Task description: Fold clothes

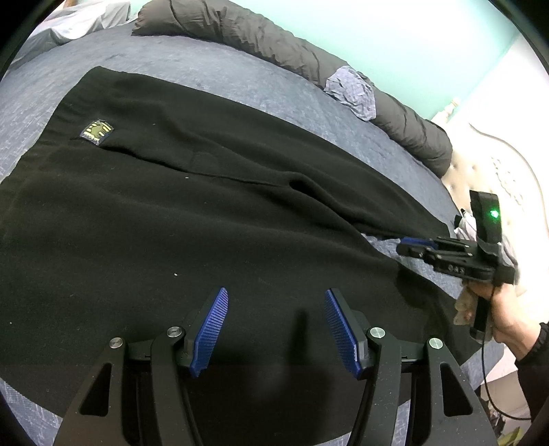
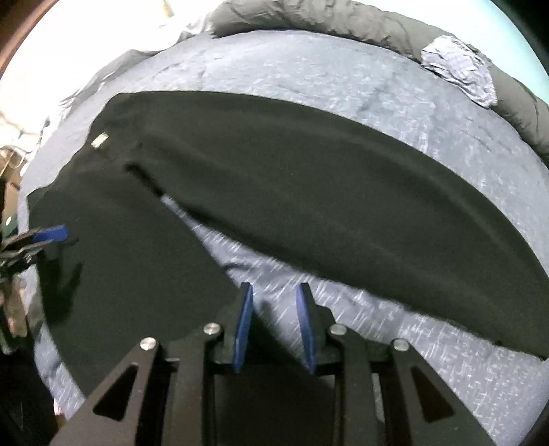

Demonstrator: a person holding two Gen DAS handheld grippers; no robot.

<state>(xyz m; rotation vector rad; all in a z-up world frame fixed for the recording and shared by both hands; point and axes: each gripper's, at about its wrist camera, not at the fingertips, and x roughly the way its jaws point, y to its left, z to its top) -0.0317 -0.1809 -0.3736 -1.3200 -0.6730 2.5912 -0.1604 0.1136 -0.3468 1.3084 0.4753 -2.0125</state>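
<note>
Black trousers [image 1: 171, 206] lie spread flat on a blue-grey bed sheet [image 1: 240, 82], with a yellow label [image 1: 97, 132] near the waistband. My left gripper [image 1: 276, 291] hangs open just above the near leg, holding nothing. A hand holds my right gripper [image 1: 408, 245] at the far right, by the gap between the two legs. In the right wrist view the right gripper [image 2: 274, 285] is open over the bare sheet [image 2: 308, 291] between the legs, its left finger at the edge of the near leg [image 2: 137, 274]. The far leg [image 2: 343, 212] stretches to the right. The left gripper [image 2: 55, 233] shows at the left edge.
A rolled dark grey duvet [image 1: 274, 44] lines the far side of the bed, with a crumpled blue checked cloth [image 1: 353, 92] on it. A tufted headboard [image 1: 497, 164] stands at the right. Pale bedding [image 1: 79, 20] lies at the top left. A cable [image 1: 487, 384] hangs below the hand.
</note>
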